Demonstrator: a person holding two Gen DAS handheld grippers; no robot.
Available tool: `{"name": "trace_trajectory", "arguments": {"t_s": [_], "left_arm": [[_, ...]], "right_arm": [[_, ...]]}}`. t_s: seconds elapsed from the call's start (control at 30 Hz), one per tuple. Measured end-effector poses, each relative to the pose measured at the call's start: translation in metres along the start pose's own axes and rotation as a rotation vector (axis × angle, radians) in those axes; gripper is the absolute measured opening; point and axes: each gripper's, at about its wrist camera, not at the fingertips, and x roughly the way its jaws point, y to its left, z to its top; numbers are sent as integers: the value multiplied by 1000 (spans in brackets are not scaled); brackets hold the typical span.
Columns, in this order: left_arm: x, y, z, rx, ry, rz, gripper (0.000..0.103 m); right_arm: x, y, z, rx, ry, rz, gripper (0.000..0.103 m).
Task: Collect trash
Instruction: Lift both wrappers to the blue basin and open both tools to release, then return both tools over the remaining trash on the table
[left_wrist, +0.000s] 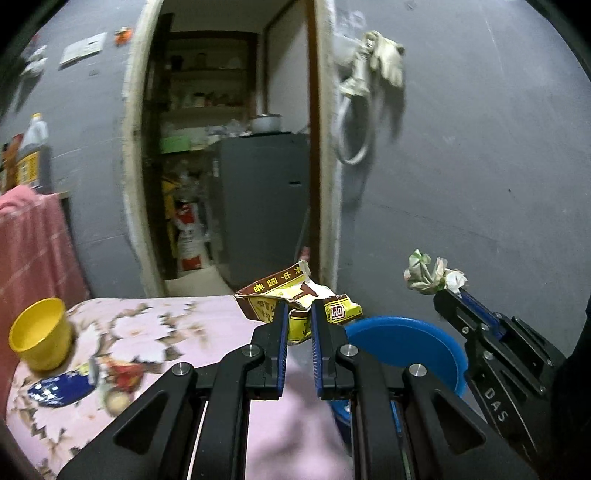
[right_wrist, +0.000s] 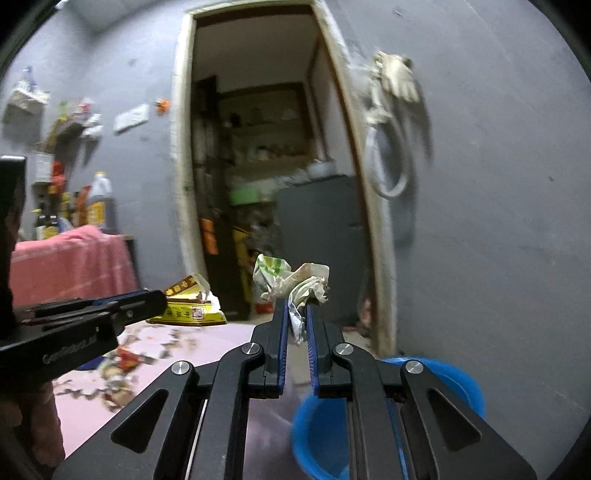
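My left gripper is shut on a crumpled yellow and brown snack wrapper, held in the air above the pink flowered table cover. That wrapper also shows at the left gripper's tip in the right wrist view. My right gripper is shut on a crumpled white and green paper wad. In the left wrist view the same wad sticks out of the right gripper, to the right of the wrapper. Both grippers hover close to a blue plastic basin standing low at the right.
A yellow cup stands on the flowered cover at the left, beside a blue packet. A pink cloth and bottles are behind it. An open doorway into a cluttered storeroom lies ahead, a grey wall to its right. The basin sits below my right gripper.
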Motion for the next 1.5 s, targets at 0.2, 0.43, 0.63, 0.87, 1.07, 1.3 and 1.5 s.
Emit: {"name": "trace_trajectory", "arguments": {"t_s": [0.2, 0.43, 0.63, 0.87, 1.07, 1.3, 1.5], "left_arm": [[53, -22, -5, 4, 118, -87, 9], [118, -38, -15, -31, 279, -175, 9], [147, -47, -22, -1, 350, -176, 10], [158, -50, -35, 9, 397, -183, 11], [154, -42, -34, -20, 401, -165, 18], [121, -11, -25, -80, 360, -97, 37], [62, 38, -20, -155, 213, 25, 75]], "right_arm": [[23, -34, -16, 62, 140, -125, 8], [43, -58, -35, 108, 289, -182, 9], [55, -70, -47, 123, 378, -218, 10], [58, -80, -49, 160, 429, -231, 14], [58, -78, -44, 154, 416, -242, 25], [50, -65, -32, 129, 327, -234, 31], [31, -37, -14, 122, 170, -140, 60]]}}
